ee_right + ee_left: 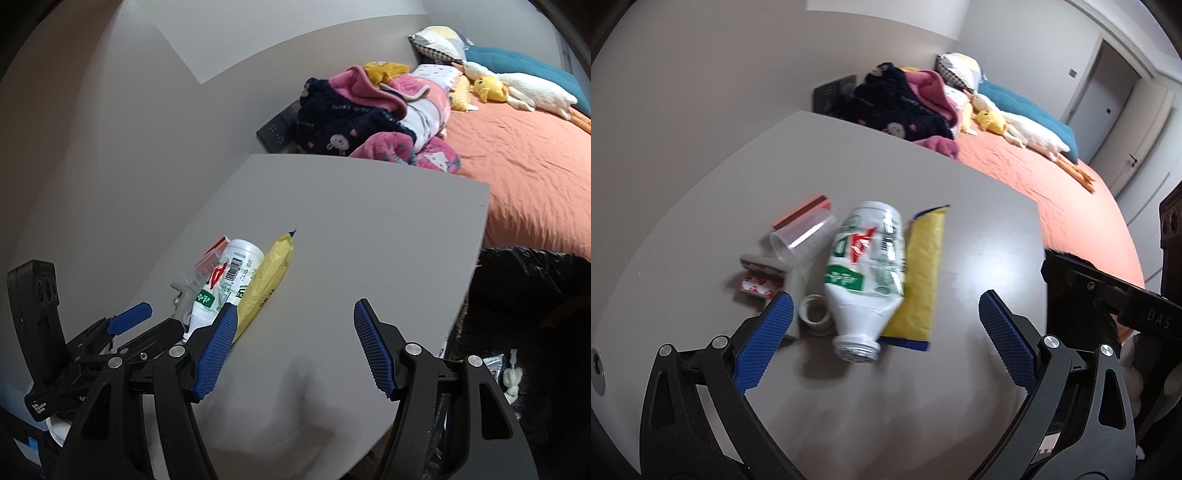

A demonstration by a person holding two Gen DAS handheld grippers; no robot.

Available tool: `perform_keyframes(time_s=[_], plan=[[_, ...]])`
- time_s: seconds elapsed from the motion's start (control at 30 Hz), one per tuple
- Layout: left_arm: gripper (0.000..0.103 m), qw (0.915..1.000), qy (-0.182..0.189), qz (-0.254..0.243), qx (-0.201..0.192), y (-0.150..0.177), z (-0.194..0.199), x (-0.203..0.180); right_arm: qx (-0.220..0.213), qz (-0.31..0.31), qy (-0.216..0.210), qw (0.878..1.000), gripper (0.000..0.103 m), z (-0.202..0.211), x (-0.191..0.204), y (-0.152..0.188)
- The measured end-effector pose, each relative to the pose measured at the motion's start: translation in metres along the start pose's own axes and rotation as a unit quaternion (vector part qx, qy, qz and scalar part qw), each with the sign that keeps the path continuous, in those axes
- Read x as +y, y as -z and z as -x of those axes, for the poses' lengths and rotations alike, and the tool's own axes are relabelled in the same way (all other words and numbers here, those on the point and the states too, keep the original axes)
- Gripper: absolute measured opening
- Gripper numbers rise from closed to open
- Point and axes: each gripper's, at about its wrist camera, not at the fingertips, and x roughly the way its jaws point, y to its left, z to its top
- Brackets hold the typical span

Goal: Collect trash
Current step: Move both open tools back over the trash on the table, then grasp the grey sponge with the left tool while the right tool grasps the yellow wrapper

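A white plastic bottle [866, 266] lies on its side on the grey table [979, 229], its open neck towards me. Beside it are a yellow wrapper [921, 273], a clear plastic cup [801, 240], a small tape roll [814, 312], an orange box [801, 212] and a red-and-white sticker pad [759, 280]. My left gripper [886, 295] is open wide just above the bottle's neck end, pads clear of it. My right gripper [295, 306] is open over bare table [369, 221], right of the bottle [229, 273] and wrapper [269, 273].
A black trash bag [528, 288] sits past the table's right edge. Beyond the table lies a bed with an orange sheet [517, 166], piled clothes [369, 118] and plush toys [1027, 129]. A grey wall runs along the left.
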Motion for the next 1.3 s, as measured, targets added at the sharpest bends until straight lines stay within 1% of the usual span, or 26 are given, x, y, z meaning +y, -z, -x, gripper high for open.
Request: perform_keyframes(time_s=[0.13, 0.23, 0.3, 0.37, 0.47, 0.73, 0.8, 0.83, 0.87, 0.97, 1.03, 1.13, 1.2, 1.3], plan=[[0.097, 0.9994, -0.015, 0.028, -0.011, -0.001, 0.000, 0.018, 0.011, 0.005, -0.005, 1.000, 0.066, -0.016, 0.007, -0.004], [0.097, 0.9980, -0.028, 0.055, -0.007, -0.001, -0.005, 0.035, 0.022, 0.011, -0.008, 1.000, 0.066, -0.028, 0.012, -0.005], [0.094, 0.9967, -0.036, 0.072, -0.009, 0.001, -0.007, 0.045, 0.029, 0.014, -0.010, 0.999, 0.066, -0.036, 0.016, -0.006], [0.089, 0.9955, -0.036, 0.088, -0.007, 0.001, -0.009, 0.055, 0.035, 0.015, -0.010, 0.999, 0.065, -0.043, 0.018, -0.006], [0.082, 0.9943, -0.034, 0.102, 0.002, 0.002, -0.015, 0.065, 0.045, 0.015, -0.012, 0.999, 0.064, -0.054, 0.021, -0.006], [0.081, 0.9929, -0.041, 0.110, 0.020, 0.003, -0.030, 0.079, 0.063, 0.020, -0.017, 0.998, 0.064, -0.078, 0.030, -0.008], [0.078, 0.9925, -0.041, 0.112, 0.024, 0.003, -0.033, 0.082, 0.066, 0.020, -0.018, 0.997, 0.064, -0.083, 0.032, -0.008], [0.075, 0.9924, -0.038, 0.114, 0.028, 0.003, -0.036, 0.084, 0.068, 0.021, -0.018, 0.997, 0.062, -0.086, 0.034, -0.008], [0.073, 0.9920, -0.034, 0.117, 0.033, 0.004, -0.038, 0.086, 0.069, 0.022, -0.019, 0.997, 0.056, -0.089, 0.035, -0.008], [0.071, 0.9909, -0.036, 0.124, 0.040, 0.005, -0.044, 0.090, 0.080, 0.017, -0.031, 0.996, 0.044, -0.099, 0.036, -0.007], [0.070, 0.9903, -0.035, 0.127, 0.042, 0.006, -0.047, 0.093, 0.086, 0.013, -0.034, 0.996, 0.040, -0.104, 0.035, -0.006], [0.068, 0.9899, -0.037, 0.130, 0.044, 0.007, -0.048, 0.096, 0.091, 0.013, -0.030, 0.995, 0.039, -0.112, 0.033, -0.006], [0.064, 0.9896, -0.043, 0.130, 0.043, 0.009, -0.048, 0.098, 0.092, 0.012, -0.030, 0.995, 0.036, -0.113, 0.032, -0.005], [0.054, 0.9899, -0.045, 0.128, 0.041, 0.009, -0.048, 0.098, 0.097, 0.012, -0.031, 0.995, 0.024, -0.118, 0.030, -0.003]])
